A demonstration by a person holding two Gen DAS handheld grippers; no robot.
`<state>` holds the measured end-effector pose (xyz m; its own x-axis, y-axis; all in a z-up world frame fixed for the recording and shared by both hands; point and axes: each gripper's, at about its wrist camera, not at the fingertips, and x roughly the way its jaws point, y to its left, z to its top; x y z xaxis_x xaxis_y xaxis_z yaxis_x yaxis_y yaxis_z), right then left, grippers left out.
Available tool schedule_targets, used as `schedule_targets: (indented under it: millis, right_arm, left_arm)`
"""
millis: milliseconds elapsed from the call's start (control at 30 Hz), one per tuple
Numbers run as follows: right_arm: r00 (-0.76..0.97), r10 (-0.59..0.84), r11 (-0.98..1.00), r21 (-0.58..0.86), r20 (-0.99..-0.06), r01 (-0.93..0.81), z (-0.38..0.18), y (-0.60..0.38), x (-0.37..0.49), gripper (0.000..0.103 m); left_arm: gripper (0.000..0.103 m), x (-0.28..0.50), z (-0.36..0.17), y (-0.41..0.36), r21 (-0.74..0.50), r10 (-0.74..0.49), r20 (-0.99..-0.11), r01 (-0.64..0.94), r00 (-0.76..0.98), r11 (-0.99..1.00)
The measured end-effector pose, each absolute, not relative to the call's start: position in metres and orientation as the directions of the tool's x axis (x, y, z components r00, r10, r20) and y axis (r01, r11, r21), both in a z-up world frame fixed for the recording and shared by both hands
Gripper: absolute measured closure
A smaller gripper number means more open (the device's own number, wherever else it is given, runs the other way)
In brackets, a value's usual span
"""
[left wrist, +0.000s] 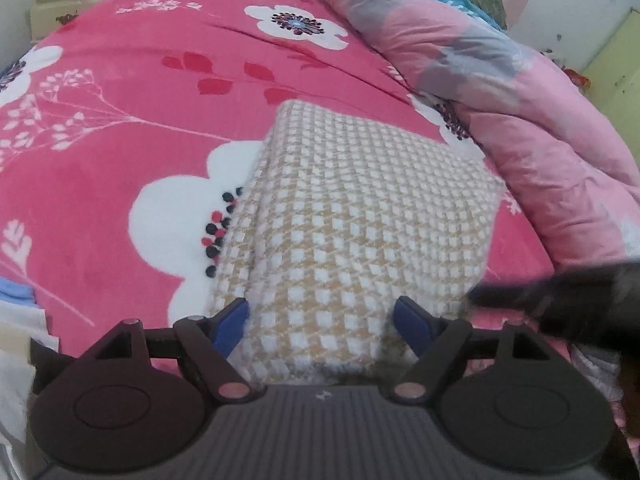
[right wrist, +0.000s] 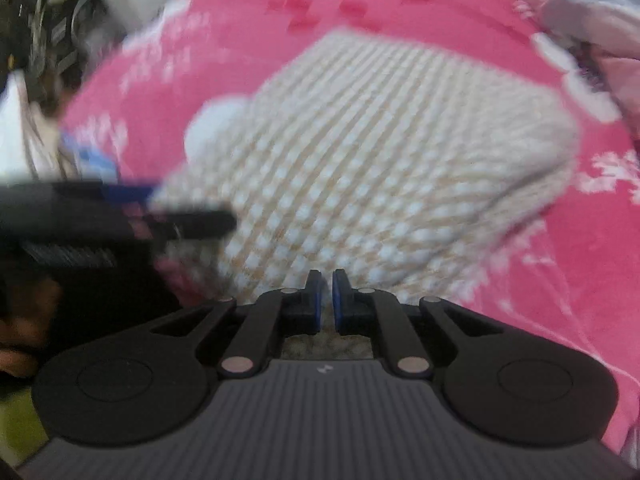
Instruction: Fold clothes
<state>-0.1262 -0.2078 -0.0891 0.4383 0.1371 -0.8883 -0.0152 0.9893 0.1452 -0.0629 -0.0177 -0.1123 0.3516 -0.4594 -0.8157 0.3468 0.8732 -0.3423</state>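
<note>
— Waffle-knit, beige and white checks: the folded garment (left wrist: 360,220) fills the middle of the left wrist frame as a thick, soft rectangle on the pink floral bedspread (left wrist: 120,120).

— And the grippers?

— The left gripper (left wrist: 322,320) is spread wide, one blue pad on each side of the near edge, gripping nothing. The right gripper (right wrist: 327,296) is nearly clenched, only a sliver between its pads, with no cloth visible in them; its frame is blurred.

— What could go wrong?

— I'd guess that plush knit is springy, so the layers may slide or puff open if an edge gets nudged. The fleecy spread looks grippy and could drag the bottom layer. The rumpled pink quilt (left wrist: 520,100), upper right, crowds that side.
</note>
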Motion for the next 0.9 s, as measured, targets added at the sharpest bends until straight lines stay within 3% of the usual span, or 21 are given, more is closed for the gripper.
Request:
schedule_targets:
  millis: [100,200,300,367,500,600,700,800,900]
  right_arm:
    - [0.511,0.105,0.989,0.142,-0.853,0.034,-0.086,-0.227,-0.12,0.097]
    - [0.44,0.123,0.988,0.15,-0.889,0.027,-0.14,-0.234,-0.112,0.097]
    - [0.415,0.157,0.976,0.206,-0.896,0.075,-0.128,-0.246,-0.11,0.097]
    - [0.468,0.119,0.982,0.174,-0.876,0.077,-0.102,-0.252,-0.11,0.097]
    - [0.522,0.036,0.983,0.125,-0.852,0.137,-0.104,-0.272,-0.1,0.097]
    - [0.467,0.041,0.984,0.116,-0.883,0.133,-0.154,-0.281,-0.098,0.099]
    - [0.453,0.049,0.979,0.133,-0.89,0.156,-0.13,-0.286,-0.098,0.098]
    - [0.574,-0.002,0.966,0.146,-0.819,0.212,-0.088,-0.304,-0.098,0.098]
    - [0.61,-0.019,0.953,0.17,-0.792,0.25,-0.112,-0.324,-0.08,0.099]
  left_arm:
    - [0.022,-0.062,-0.113,-0.016,-0.349,-0.46,-0.818,0.337,0.346,0.874]
    - [0.021,-0.066,-0.114,-0.02,-0.341,-0.461,-0.823,0.36,0.333,0.869]
    - [0.021,-0.068,-0.114,-0.023,-0.314,-0.447,-0.822,0.374,0.352,0.873]
    - [0.02,-0.065,-0.116,-0.02,-0.331,-0.451,-0.821,0.352,0.349,0.876]
    - [0.02,-0.063,-0.117,-0.02,-0.336,-0.455,-0.823,0.355,0.339,0.872]
    - [0.02,-0.066,-0.116,-0.025,-0.325,-0.453,-0.825,0.372,0.337,0.869]
    - [0.019,-0.066,-0.117,-0.024,-0.317,-0.445,-0.827,0.367,0.345,0.875]
    - [0.019,-0.064,-0.117,-0.022,-0.329,-0.448,-0.827,0.353,0.34,0.876]
    - [0.019,-0.065,-0.117,-0.024,-0.326,-0.449,-0.825,0.359,0.344,0.874]
